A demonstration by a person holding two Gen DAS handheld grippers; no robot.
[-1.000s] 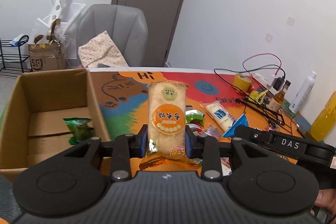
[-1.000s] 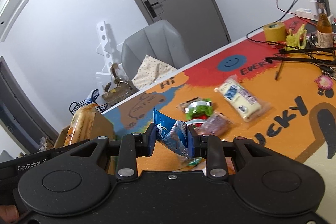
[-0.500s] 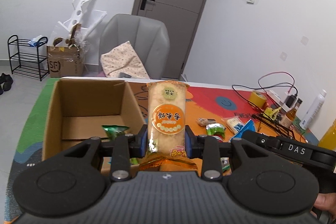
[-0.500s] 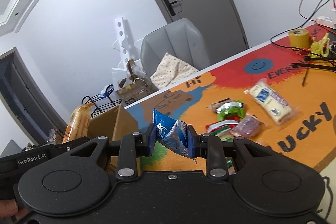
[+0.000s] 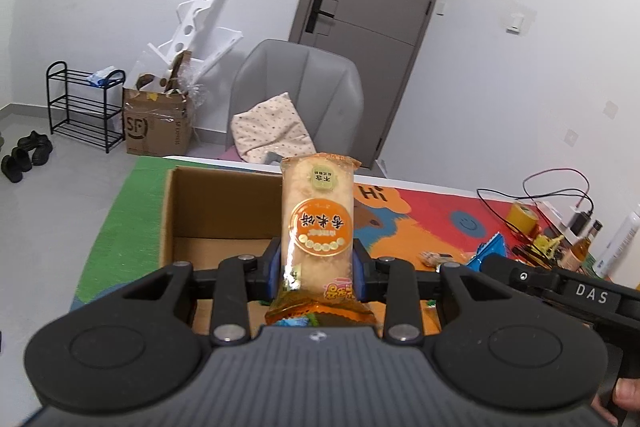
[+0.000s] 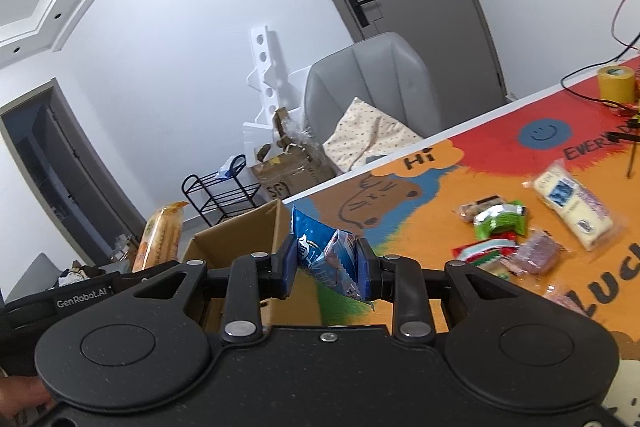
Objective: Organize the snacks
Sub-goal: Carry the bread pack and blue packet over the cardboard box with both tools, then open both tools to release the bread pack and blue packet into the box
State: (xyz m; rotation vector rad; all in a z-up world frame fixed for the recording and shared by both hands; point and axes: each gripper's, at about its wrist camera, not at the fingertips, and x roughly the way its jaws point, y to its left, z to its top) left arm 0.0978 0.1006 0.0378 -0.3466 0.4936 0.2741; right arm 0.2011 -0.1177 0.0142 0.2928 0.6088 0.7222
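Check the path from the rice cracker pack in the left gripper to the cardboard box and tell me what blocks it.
Nothing visible does. The left gripper is shut on the rice cracker pack, held upright, and the cardboard box lies directly beyond it with its top open. The pack and gripper hide part of the box floor.

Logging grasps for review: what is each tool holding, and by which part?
Left tool clamps the orange rice-cracker pack near its bottom end; right tool pinches the crumpled blue snack packet across its middle.

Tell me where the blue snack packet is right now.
The blue snack packet is clamped between the right gripper's jaws at the centre of the right wrist view, just right of the cardboard box, above the mat's edge.
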